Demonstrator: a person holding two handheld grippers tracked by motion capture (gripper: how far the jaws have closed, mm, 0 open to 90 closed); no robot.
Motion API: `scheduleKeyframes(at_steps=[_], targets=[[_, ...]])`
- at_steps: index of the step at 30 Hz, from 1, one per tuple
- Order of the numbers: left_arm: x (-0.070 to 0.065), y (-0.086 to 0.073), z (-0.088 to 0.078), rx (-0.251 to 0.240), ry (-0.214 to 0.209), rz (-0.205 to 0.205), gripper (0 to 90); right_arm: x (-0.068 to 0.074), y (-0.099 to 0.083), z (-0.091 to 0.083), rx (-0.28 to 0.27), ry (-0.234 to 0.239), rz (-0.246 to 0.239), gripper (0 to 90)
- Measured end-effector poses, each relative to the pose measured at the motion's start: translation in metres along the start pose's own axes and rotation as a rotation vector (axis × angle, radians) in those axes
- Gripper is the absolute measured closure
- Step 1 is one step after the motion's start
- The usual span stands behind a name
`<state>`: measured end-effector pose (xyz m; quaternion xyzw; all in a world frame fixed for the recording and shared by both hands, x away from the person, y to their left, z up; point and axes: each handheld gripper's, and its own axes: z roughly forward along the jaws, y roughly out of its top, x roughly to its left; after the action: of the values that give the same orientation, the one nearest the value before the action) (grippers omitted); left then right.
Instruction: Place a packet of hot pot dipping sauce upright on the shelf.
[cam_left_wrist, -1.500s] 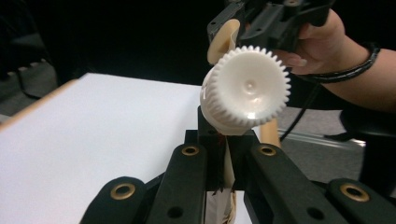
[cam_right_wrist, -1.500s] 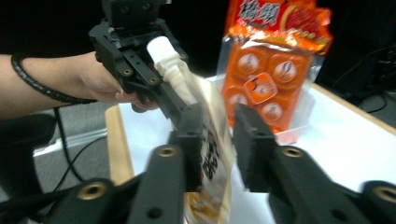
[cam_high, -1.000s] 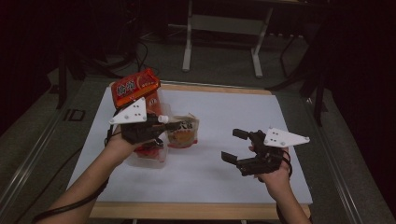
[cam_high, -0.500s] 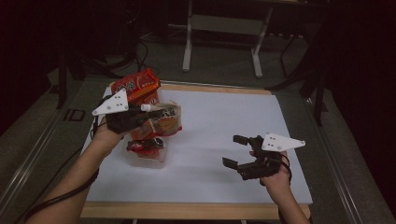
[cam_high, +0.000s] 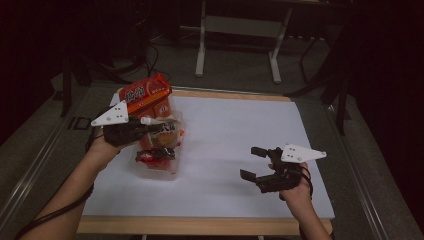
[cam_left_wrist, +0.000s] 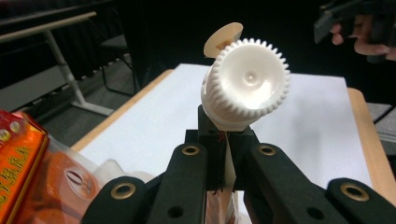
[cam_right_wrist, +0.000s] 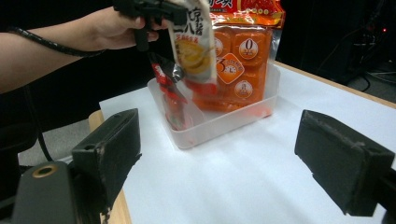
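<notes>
We are at the placing step: our left gripper (cam_high: 145, 127) is clamped on the neck of a spouted food pouch (cam_right_wrist: 196, 46), white cap (cam_left_wrist: 246, 84) up, holding it over the clear plastic bin (cam_right_wrist: 219, 122) beside the orange snack pack (cam_right_wrist: 238, 60). Our right gripper (cam_high: 257, 162) waits, jaws spread and empty. Next we likely lower the pouch in, then let go.
</notes>
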<state>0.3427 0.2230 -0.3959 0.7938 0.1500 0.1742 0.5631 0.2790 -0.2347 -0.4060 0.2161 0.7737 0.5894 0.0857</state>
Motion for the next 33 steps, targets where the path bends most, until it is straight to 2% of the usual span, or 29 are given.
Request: scheduleKeyframes(at_steps=[12,18,24,31,33], targets=[[-0.004,-0.009,0.004,0.093,-0.069,0.009,88.5,-0.005,-0.004,-0.002,-0.009,-0.002,0.032,14.3],[-0.006,-0.011,0.006,0.089,-0.073,0.016,88.5,-0.006,-0.005,-0.001,-0.009,0.004,0.040,14.5],[-0.008,-0.005,0.002,0.077,-0.075,0.035,88.5,-0.006,-0.005,-0.001,-0.010,0.004,0.041,14.5],[-0.008,-0.006,0.005,0.128,-0.113,0.062,88.5,-0.006,-0.006,0.001,-0.004,0.011,0.046,14.5],[-0.008,-0.006,0.006,0.130,-0.099,0.067,88.5,-0.007,-0.006,0.001,-0.004,0.014,0.048,14.5]])
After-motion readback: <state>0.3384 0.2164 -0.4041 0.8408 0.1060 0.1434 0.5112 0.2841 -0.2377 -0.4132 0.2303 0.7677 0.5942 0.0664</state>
